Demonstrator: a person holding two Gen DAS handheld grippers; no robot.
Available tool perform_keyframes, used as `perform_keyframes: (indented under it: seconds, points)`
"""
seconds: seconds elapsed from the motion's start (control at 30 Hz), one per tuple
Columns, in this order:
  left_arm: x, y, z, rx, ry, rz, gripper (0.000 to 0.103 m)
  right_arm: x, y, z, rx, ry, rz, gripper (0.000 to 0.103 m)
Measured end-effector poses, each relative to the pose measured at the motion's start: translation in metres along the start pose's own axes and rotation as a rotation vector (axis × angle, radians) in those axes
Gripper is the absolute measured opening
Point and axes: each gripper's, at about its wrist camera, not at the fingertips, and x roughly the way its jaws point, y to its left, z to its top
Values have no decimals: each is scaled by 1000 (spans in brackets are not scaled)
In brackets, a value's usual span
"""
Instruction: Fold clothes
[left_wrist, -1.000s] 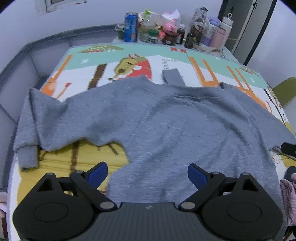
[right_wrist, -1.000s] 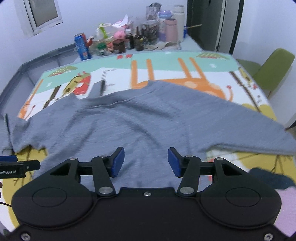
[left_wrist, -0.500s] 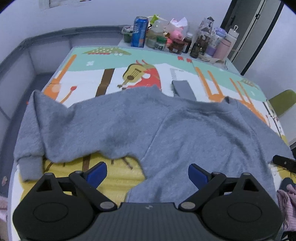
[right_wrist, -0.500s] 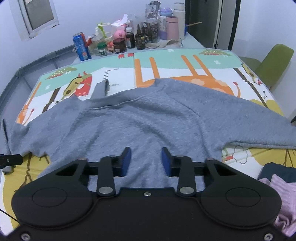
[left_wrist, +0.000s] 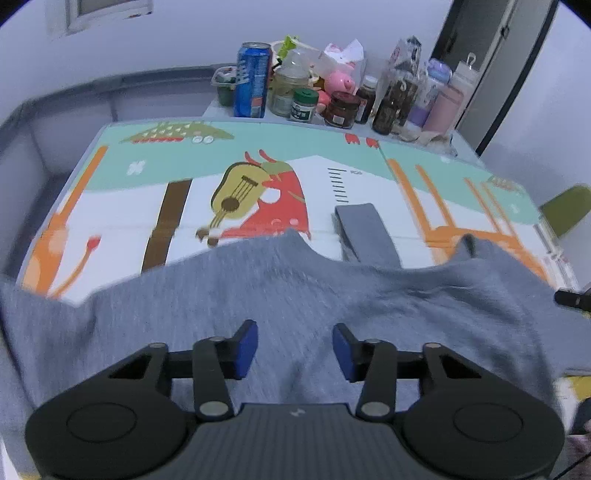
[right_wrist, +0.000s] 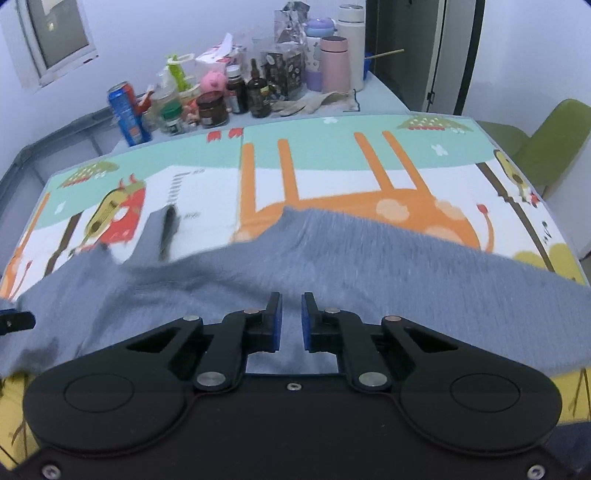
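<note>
A grey sweatshirt (left_wrist: 369, 295) lies spread across a cartoon play mat (left_wrist: 332, 155), blurred by motion; in the right wrist view the sweatshirt (right_wrist: 406, 266) fills the near half. My left gripper (left_wrist: 294, 334) hangs over its body, and its jaws are closing, still wide apart, with cloth beneath the gap. My right gripper (right_wrist: 291, 308) is also closing; only a narrow slit is left between its blue pads (right_wrist: 275, 317), and grey cloth shows through it. Whether that cloth is pinched is unclear.
A blue can (left_wrist: 253, 83), jars and bottles (right_wrist: 334, 62) crowd the far edge of the table. A short grey strip of cloth (left_wrist: 364, 230) lies on the mat beyond the sweatshirt. A green chair (right_wrist: 546, 147) stands at the right. A grey rail (left_wrist: 55, 107) borders the left.
Both grippers moved forward and lower over the sweatshirt, so its near hem has slid under them. The left jaws narrowed from wide open; the right jaws narrowed to a slit.
</note>
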Motion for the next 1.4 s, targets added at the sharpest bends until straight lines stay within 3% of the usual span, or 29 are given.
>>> perform_keyframes:
  seconds: [0.07, 0.27, 0.43, 0.53, 0.87, 1.2, 1.4]
  points:
    - [19, -2, 9, 37, 16, 28, 24, 24, -6, 11, 18, 14, -9, 10]
    - [73, 4, 20, 64, 80, 54, 14, 91, -20, 25, 61, 65, -35, 10]
    - [106, 7, 19, 68, 118, 34, 14, 129, -21, 22, 71, 113, -41, 10]
    - [112, 4, 22, 82, 97, 18, 14, 144, -17, 19, 58, 135, -56, 10]
    - [129, 9, 41, 45, 94, -12, 15, 167, -10, 26, 10, 129, -84, 11]
    - [143, 9, 60, 29, 51, 11, 15, 184, -15, 40, 10, 78, -75, 11]
    - [154, 6, 71, 47, 20, 81, 20, 194, -14, 52, -1, 57, -76, 11]
